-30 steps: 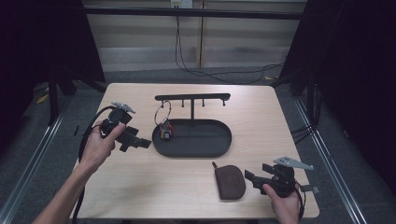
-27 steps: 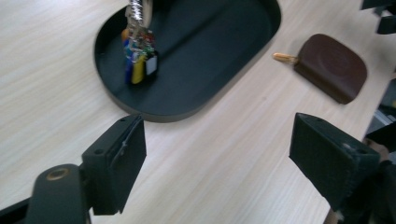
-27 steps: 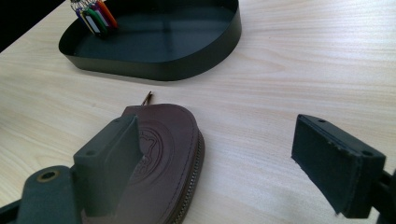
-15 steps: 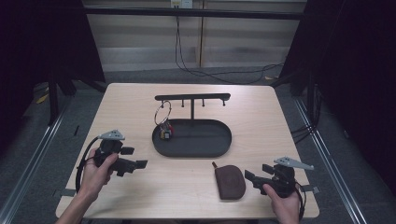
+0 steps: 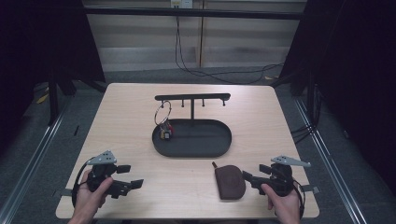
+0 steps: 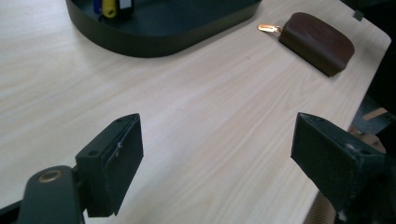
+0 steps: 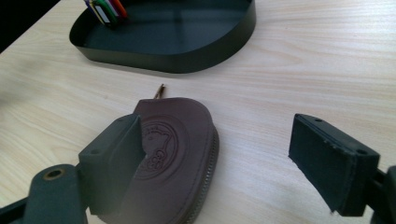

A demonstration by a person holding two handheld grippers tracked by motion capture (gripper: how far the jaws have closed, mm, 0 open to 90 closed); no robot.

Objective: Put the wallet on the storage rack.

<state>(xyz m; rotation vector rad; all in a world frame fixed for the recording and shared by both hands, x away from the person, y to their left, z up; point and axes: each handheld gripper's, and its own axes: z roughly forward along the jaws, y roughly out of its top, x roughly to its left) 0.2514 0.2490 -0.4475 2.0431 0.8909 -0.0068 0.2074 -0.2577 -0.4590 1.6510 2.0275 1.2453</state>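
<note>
Left tongs [image 5: 126, 179] held low over the near-left corner of the pale wooden counter [image 5: 121, 121], jaws wide apart with nothing between them but bare wood grain. Right tongs [image 5: 250, 176] at the near-right corner, jaws likewise spread wide and gripping nothing, pointed toward the brown leather pouch [image 5: 229, 182]. Pouch flat on the counter just beside those tongs, embossed round emblem facing up, zip running along its curved edge, a small coppery pull sticking out toward the tray; in the right gripper view partly behind one jaw, contact impossible to tell. Black oval tray [image 5: 219, 145] at mid-counter, well apart from both hands, with a T-shaped hook bar [image 5: 192, 97] rising from it. Large key ring [image 5: 162, 113] hung from the bar's left end, coloured tags [image 5: 166, 133] dangling into the tray's left end.
</note>
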